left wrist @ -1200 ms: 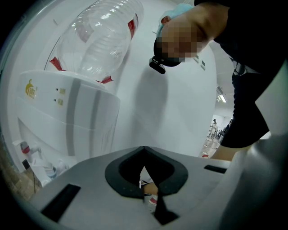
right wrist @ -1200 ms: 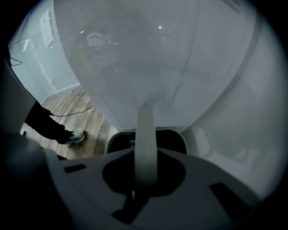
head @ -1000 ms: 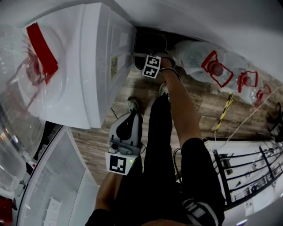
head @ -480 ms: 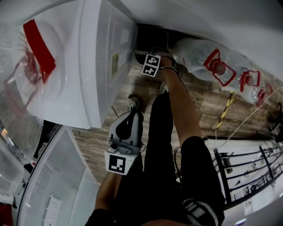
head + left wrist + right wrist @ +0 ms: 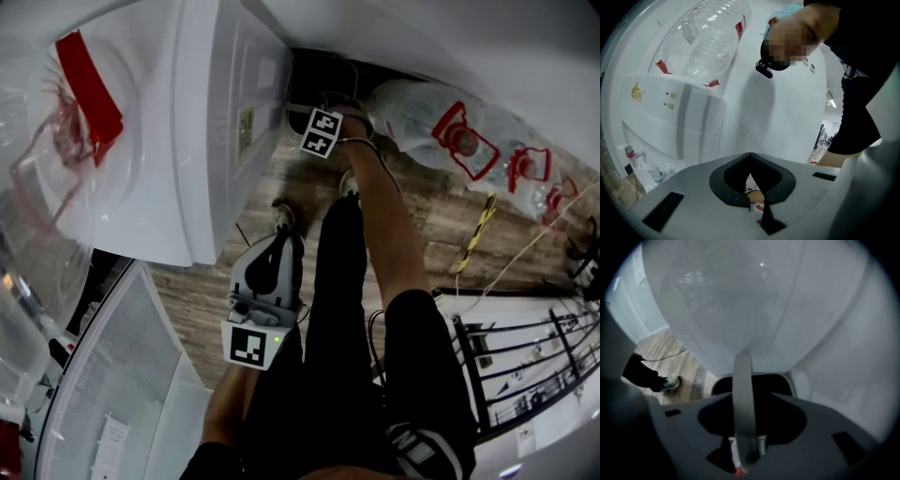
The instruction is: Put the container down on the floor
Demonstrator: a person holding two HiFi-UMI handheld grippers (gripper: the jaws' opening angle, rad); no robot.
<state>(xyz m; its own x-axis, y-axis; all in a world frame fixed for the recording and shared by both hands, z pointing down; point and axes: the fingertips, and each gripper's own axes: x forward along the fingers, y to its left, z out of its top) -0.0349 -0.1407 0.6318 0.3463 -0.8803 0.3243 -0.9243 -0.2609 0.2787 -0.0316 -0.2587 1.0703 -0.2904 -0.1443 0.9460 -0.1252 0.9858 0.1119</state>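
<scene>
right gripper (image 5: pixel 749 427): jaws opening, standing wide, with the pale grey handle (image 5: pixel 743 390) of the container running up between them; the pads show a gap on either side of the strip and do not appear to press it, so the hold reads as let go. in the head view this gripper (image 5: pixel 323 101) is down low at the end of the outstretched right arm, directly over the container (image 5: pixel 319 80), a dark bin with a light rim. the bin appears to sit on the wood floor (image 5: pixel 281 178) in the corner between the base of the white water dispenser (image 5: pixel 187 141) and the wall; its underside is not visible, so full contact is a judgement. meaning for the task: the set-down looks complete or all but complete, and what remains is to lift the jaws clear of the handle without dragging it. left gripper (image 5: pixel 279 246): held near the person's knee, well apart from the bin, jaws together and nothing between them (image 5: pixel 749 157). surroundings: inverted water bottle (image 5: pixel 705 42) on the dispenser; spare water bottles (image 5: pixel 450 131) lying by the wall just beside the bin; wire rack (image 5: pixel 525 366) at lower right.
</scene>
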